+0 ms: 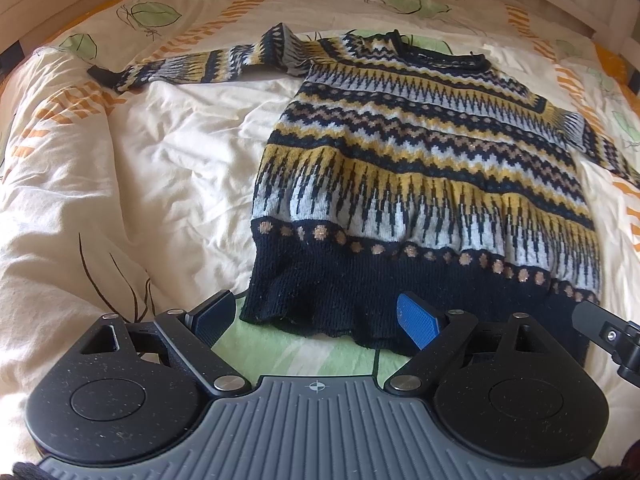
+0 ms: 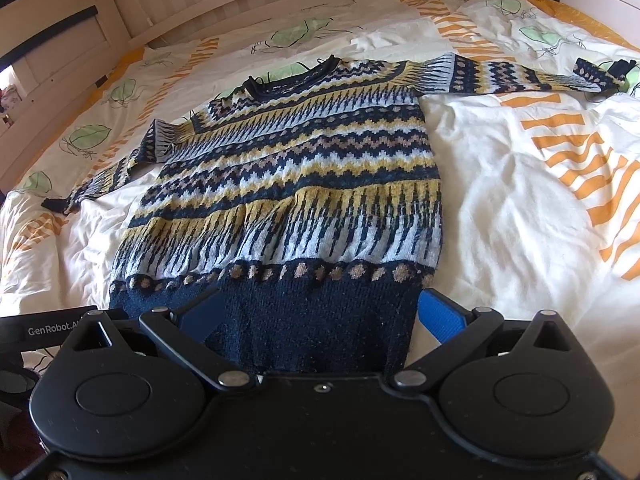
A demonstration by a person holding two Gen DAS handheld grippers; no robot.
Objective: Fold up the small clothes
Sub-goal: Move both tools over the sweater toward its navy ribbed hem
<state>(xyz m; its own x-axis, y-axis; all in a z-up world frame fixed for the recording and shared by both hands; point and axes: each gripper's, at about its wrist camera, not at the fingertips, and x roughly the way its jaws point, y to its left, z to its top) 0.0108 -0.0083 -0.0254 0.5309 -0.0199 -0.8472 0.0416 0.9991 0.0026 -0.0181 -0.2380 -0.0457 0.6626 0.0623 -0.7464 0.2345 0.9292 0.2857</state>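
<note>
A patterned sweater [image 1: 420,168] lies flat on the bed [image 1: 120,184], neck away, both sleeves spread out. The left tongs [image 1: 316,318] stand wide at the hem's left corner, gripping nothing. The right tongs [image 2: 320,316] also stand wide, straddling the dark hem band at its right corner, pads not pressing it

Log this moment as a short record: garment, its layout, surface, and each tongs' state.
garment: patterned knit sweater, dark hem nearest the cameras
layout: spread flat, front up, both sleeves out to the sides, unfolded
surface: cream duvet with orange stripes and green leaf prints
left tongs: open, at the hem's left corner, nothing gripped
right tongs: open, straddling the hem's right part, pads not pressing
</note>
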